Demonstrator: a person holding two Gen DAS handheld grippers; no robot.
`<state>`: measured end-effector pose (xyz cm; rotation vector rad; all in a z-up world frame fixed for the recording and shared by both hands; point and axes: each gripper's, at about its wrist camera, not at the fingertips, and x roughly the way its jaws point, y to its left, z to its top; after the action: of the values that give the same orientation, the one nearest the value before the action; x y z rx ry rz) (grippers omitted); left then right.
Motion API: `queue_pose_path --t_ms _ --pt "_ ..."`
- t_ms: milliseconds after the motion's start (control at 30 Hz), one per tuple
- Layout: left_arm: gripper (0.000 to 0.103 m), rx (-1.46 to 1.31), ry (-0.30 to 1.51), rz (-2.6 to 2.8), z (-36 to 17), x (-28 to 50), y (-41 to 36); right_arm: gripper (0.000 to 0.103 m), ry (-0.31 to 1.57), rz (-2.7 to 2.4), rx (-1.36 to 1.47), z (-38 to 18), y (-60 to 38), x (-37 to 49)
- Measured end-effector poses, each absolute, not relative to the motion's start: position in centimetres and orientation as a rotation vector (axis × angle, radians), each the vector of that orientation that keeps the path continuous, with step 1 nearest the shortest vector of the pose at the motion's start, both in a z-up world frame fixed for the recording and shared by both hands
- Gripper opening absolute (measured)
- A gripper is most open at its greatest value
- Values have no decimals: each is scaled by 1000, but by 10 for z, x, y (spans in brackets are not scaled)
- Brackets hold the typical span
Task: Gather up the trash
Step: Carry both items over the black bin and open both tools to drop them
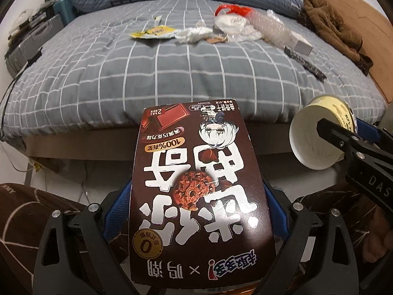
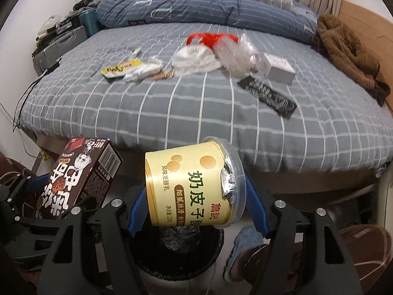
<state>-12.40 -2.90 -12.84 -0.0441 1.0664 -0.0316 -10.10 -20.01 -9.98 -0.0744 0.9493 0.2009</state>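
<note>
My left gripper is shut on a brown cookie box, its blue pads pressing the box's two long sides. My right gripper is shut on a yellow yogurt cup that lies sideways, torn foil lid to the right. Straight below the cup stands a round bin with a black liner. The box hangs to the left of the cup, beside the bin. On the bed lie a yellow wrapper, crumpled tissue, a red bag, bubble wrap, a white carton and a black wrapper.
The grey checked bed fills the middle, with a blue duvet at its far end and a brown garment on the right. A suitcase and clutter stand at the far left. A slippered foot is right of the bin.
</note>
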Motion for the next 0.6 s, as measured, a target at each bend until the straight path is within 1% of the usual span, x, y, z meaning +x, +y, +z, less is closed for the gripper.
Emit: queue_pose_path --t_ms 300,600 --pt "91 -34 1128 -25 -171 -114 -29 66 1069 185 -68 -149 -208 -92" --pt "91 -38 1163 -48 -197 -98 -34 66 1160 178 -74 -186 -204 -78"
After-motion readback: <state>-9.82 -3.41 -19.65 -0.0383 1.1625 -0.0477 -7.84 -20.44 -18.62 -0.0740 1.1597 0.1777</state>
